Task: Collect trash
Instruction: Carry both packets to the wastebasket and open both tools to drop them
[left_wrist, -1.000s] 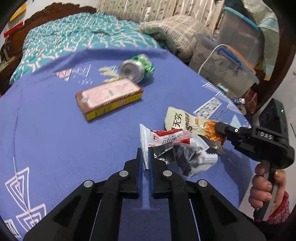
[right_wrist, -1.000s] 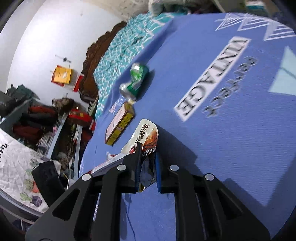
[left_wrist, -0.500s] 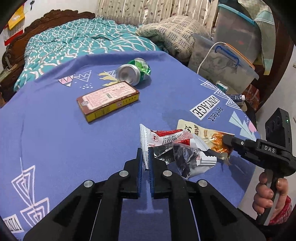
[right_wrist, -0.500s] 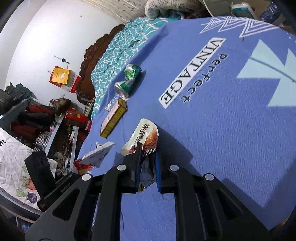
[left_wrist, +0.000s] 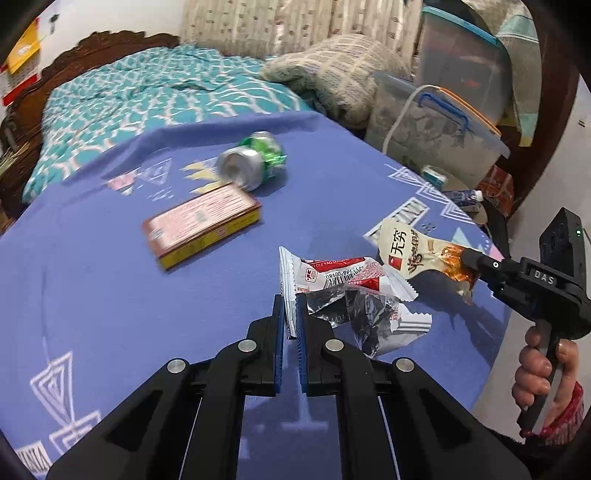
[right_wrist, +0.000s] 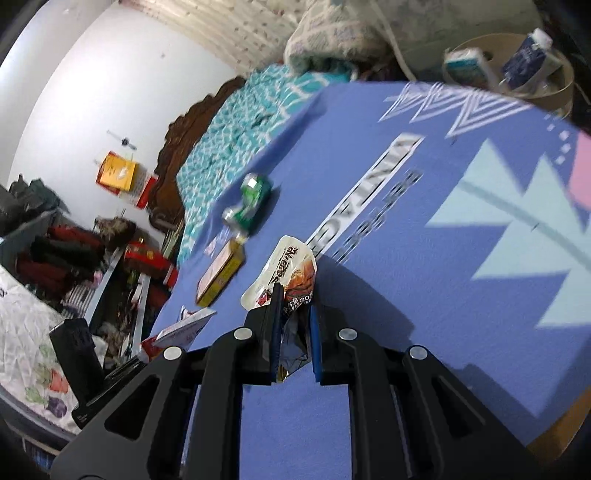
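Two wrappers are already off the tabletop (left_wrist: 92, 280), one in each hand-held gripper. The left hand-held gripper (left_wrist: 290, 314) is clamped on the edge of a red-and-white wrapper (left_wrist: 332, 275), whose crumpled silver inside hangs to the right of the jaws. The right hand-held gripper (right_wrist: 293, 310) is closed on the torn end of a cream wrapper (right_wrist: 284, 266); in the left wrist view that wrapper (left_wrist: 413, 254) sticks out flat from the jaws, held by a hand (left_wrist: 543, 373) at the tabletop's right edge.

Taking the box (left_wrist: 201, 225) as the landmark: the can (left_wrist: 255, 158) lies on its side just behind it, both resting on the blue cloth, and both wrappers hang in the air in front of it and to its right. Beyond the tabletop's far right corner a round bin (right_wrist: 546, 88) shows, with cartons inside; it looks like the place for the trash.

The step in hand seems to be carrying both wrappers to that bin. To do it well, keep both grips firm, since each wrapper is pinched only by a thin edge and could slip out. Keep them raised enough to clear the cloth and the tabletop's edge, and keep the two apart so the loose foil does not snag on the other hand-held gripper. Release only once each wrapper hangs over the bin's mouth. The box and can remain to be collected.
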